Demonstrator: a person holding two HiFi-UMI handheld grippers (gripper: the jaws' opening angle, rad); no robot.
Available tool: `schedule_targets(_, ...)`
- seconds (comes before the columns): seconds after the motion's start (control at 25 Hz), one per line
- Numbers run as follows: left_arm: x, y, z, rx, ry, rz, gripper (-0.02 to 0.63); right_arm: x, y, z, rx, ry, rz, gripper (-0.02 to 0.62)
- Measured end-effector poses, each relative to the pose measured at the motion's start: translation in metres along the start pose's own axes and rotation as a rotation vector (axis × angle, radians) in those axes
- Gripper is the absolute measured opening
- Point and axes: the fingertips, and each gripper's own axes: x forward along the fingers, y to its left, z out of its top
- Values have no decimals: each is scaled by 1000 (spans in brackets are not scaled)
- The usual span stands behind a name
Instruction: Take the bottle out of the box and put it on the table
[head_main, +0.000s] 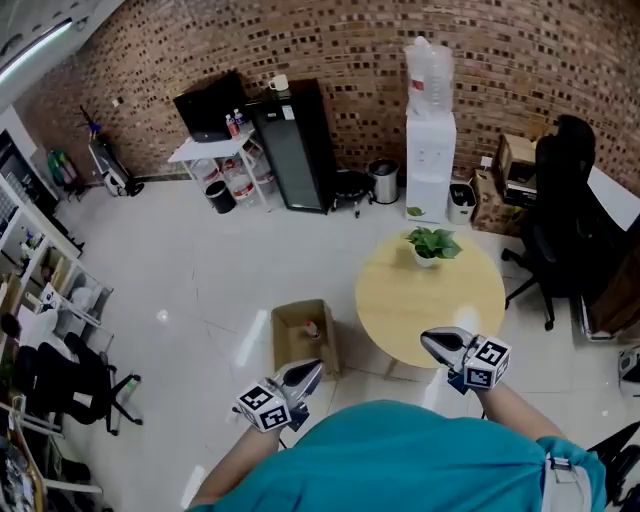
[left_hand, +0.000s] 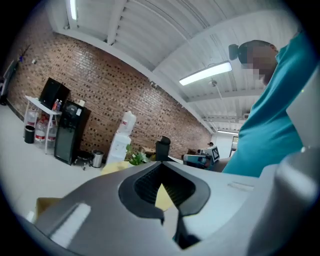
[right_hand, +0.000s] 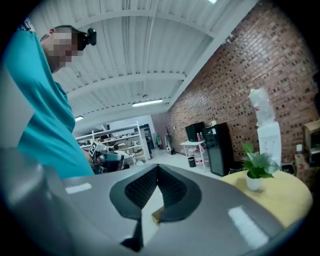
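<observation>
An open cardboard box (head_main: 300, 338) stands on the floor just left of the round yellow table (head_main: 430, 300). Inside the box shows a small pale bottle (head_main: 311, 327) with a reddish spot. My left gripper (head_main: 318, 366) hangs shut and empty over the box's near edge. My right gripper (head_main: 426, 337) is shut and empty above the table's near rim. In the left gripper view the jaws (left_hand: 161, 165) meet at the tip, with the table (left_hand: 114, 167) beyond. The right gripper view shows its jaws (right_hand: 158, 166) closed, with the table (right_hand: 280, 192) to the right.
A potted plant (head_main: 432, 245) sits on the table's far side. Behind it stand a water dispenser (head_main: 430, 150), a black fridge (head_main: 295, 145) and a bin (head_main: 384, 181). An office chair (head_main: 560, 215) is at the right, shelving (head_main: 45, 280) at the left.
</observation>
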Motion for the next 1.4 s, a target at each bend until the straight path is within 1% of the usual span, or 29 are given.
schedule_targets(0.08, 6, 10, -10, 40, 14, 63, -3, 16, -20, -7, -19, 11, 69, 2)
schedule_targets(0.16, -9, 36, -24, 65, 26, 113, -3, 55, -32, -27, -15, 12, 120, 2)
schedule_targets(0.24, -43, 71, -38, 83, 28, 150, -3, 108, -32, -53, -20, 19, 155, 2)
schedule_targets(0.32, -83, 100, -48, 101, 19, 191, -3, 156, -21, -71, -35, 31, 184, 2)
schedule_targets(0.4, -109, 122, -49, 108, 6, 242, -3, 190, -16, -77, -48, 49, 215, 2)
schedule_targets(0.44, -113, 132, -48, 102, -1, 265, -3, 202, -21, -76, -47, 60, 228, 2)
schedule_targets(0.48, -107, 141, -44, 93, -6, 286, -3, 210, -34, -71, -39, 70, 240, 3)
schedule_targets(0.52, -91, 154, -37, 85, -8, 304, -3, 215, -56, -62, -30, 79, 251, 2)
schedule_targets(0.6, -47, 190, -19, 74, -2, 333, -3, 230, -116, -42, -16, 94, 264, 3)
schedule_targets(0.64, -35, 212, -11, 67, 5, 342, -3, 243, -139, -35, -9, 103, 263, 3)
schedule_targets(0.68, -36, 235, -4, 59, 14, 346, -3, 263, -151, -32, -1, 114, 257, 3)
schedule_targets(0.72, -49, 255, 1, 53, 23, 343, -3, 287, -153, -33, 9, 128, 246, 3)
schedule_targets(0.8, -90, 293, 7, 45, 44, 322, -3, 341, -141, -41, 11, 167, 221, 5)
schedule_targets(0.92, -130, 343, -4, 28, 81, 309, -3, 405, -135, -66, -3, 231, 203, 15)
schedule_targets(1.04, -144, 381, -23, -3, 123, 310, -3, 447, -142, -89, -8, 288, 208, 46)
schedule_targets(1.12, -155, 408, -26, -28, 146, 310, -3, 479, -148, -97, 2, 319, 212, 55)
schedule_targets(1.2, -147, 440, -29, -58, 171, 333, -3, 505, -173, -107, 13, 339, 228, 61)
schedule_targets(1.28, -114, 471, -38, -81, 207, 376, -3, 515, -220, -119, 24, 346, 265, 69)
schedule_targets(1.4, -55, 514, -60, -104, 280, 452, -3, 525, -295, -146, 47, 353, 343, 78)
